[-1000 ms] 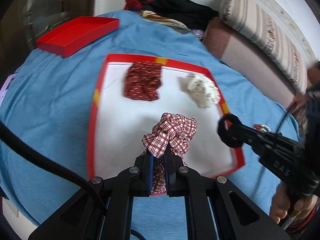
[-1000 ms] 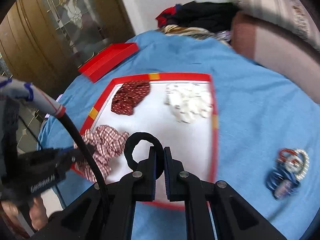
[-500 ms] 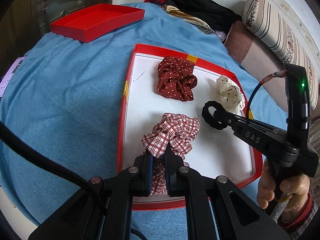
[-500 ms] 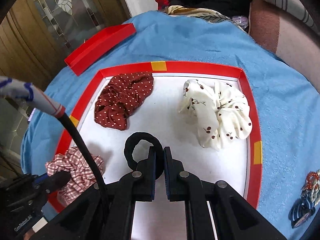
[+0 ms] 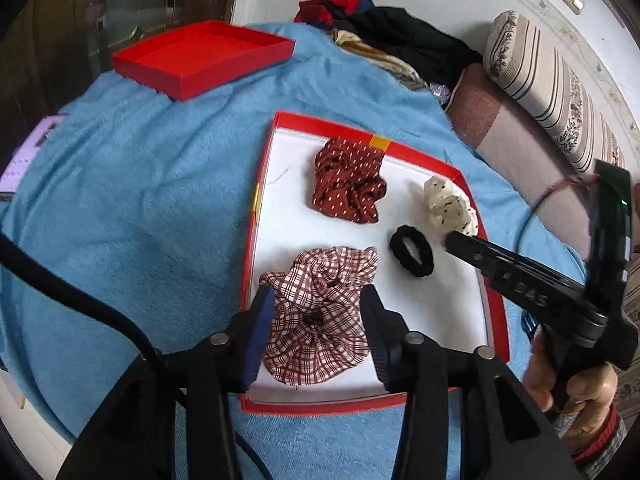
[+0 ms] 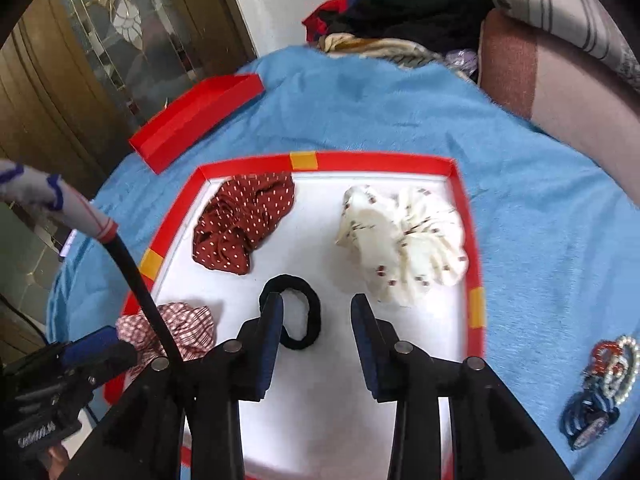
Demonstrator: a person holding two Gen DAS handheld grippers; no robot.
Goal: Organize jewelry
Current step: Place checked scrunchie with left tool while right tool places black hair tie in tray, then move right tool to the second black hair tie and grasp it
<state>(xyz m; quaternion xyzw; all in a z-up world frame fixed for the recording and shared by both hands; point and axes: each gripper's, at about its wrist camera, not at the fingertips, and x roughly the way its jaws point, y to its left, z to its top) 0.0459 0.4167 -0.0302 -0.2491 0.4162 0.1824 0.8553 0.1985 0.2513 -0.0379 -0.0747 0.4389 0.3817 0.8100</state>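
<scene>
Plaid scrunchie (image 5: pixel 320 316) and black fuzzy ring (image 5: pixel 412 251), both newly released.

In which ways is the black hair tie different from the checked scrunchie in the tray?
The black hair tie is plain, thin and forms a clear open loop; the checked scrunchie is red-and-white plaid, ruffled and much bulkier, its hole nearly closed. The hair tie lies near the tray's middle, the scrunchie by its near left corner. Both lie flat on the white floor of the red-rimmed tray, each between open jaws, ungripped.
</scene>
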